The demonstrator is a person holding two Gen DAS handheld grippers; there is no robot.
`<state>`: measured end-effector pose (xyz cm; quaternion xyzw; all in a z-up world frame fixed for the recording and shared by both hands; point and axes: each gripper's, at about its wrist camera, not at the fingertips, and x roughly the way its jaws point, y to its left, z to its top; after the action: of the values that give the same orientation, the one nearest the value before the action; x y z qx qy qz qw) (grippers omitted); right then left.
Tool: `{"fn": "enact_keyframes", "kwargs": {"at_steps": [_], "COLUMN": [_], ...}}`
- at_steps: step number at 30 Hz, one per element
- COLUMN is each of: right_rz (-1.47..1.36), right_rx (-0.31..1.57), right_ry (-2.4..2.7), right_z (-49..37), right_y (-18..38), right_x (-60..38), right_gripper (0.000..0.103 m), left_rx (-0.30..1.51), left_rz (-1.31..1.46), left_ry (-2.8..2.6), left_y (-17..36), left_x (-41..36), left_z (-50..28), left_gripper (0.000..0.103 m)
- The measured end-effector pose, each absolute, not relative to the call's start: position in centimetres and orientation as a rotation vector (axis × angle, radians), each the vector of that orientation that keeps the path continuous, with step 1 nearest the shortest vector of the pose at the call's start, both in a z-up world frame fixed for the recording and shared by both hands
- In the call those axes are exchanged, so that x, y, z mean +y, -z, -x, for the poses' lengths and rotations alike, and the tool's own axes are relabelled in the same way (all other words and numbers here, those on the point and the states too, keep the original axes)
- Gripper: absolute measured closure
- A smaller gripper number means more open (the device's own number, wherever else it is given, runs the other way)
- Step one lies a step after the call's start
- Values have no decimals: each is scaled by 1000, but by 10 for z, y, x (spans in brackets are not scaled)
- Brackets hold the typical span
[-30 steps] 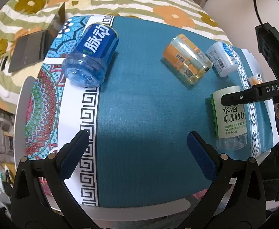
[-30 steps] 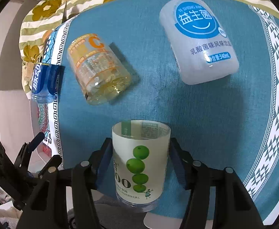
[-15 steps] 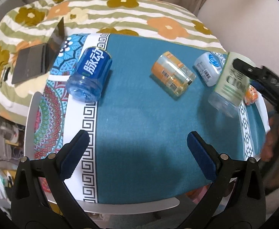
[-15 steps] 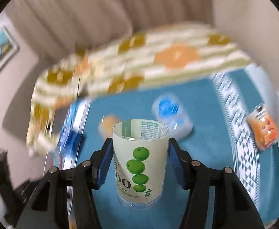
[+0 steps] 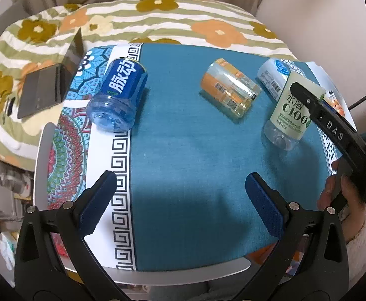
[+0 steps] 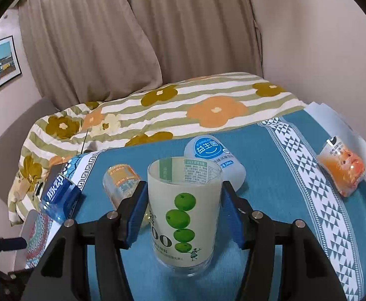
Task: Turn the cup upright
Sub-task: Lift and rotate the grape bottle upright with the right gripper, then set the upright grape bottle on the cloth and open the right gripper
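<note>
The green-labelled cup (image 6: 184,215) stands upright, open end up, with its base on or just above the blue tablecloth (image 6: 263,200). My right gripper (image 6: 183,208) is shut on it, a blue pad on each side. In the left wrist view the same cup (image 5: 289,115) sits at the right with the right gripper's finger (image 5: 315,107) across it. My left gripper (image 5: 180,200) is open and empty over the near middle of the cloth.
A blue cup (image 5: 119,95), an orange cup (image 5: 230,87) and a white cup (image 5: 274,77) lie on their sides on the table. An orange-printed cup (image 6: 342,173) lies at the right edge. A laptop (image 5: 50,85) rests on the flowered bedding behind.
My right gripper lifted the green-labelled cup from lying flat, swung it upright and lowered it to the cloth. The left gripper stayed open and drew back slightly.
</note>
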<state>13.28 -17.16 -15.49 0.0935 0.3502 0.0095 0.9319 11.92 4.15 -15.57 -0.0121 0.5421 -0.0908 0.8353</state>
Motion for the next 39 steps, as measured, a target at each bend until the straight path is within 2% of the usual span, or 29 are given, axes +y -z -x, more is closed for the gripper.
{"fn": "enact_keyframes", "kwargs": {"at_steps": [16, 25, 26, 31, 39], "right_rz": [0, -1, -9, -67, -42], "right_rx": [804, 807, 813, 827, 834], "right_ry": [-62, -69, -68, -84, -106], "right_z": [-101, -98, -98, -99, -90], "right_y": [152, 153, 153, 152, 127], "right_x": [-149, -148, -148, -156, -171], "right_gripper": [48, 44, 43, 8, 7], "left_rx": [1140, 1138, 1137, 1125, 1070], "left_rz": [45, 49, 50, 60, 70], "left_ry": [200, 185, 182, 165, 140], "left_y": [150, 149, 148, 144, 116], "left_x": [34, 32, 31, 31, 23], "left_z": [-115, -110, -109, -103, -85], "left_gripper": [0, 0, 0, 0, 0]}}
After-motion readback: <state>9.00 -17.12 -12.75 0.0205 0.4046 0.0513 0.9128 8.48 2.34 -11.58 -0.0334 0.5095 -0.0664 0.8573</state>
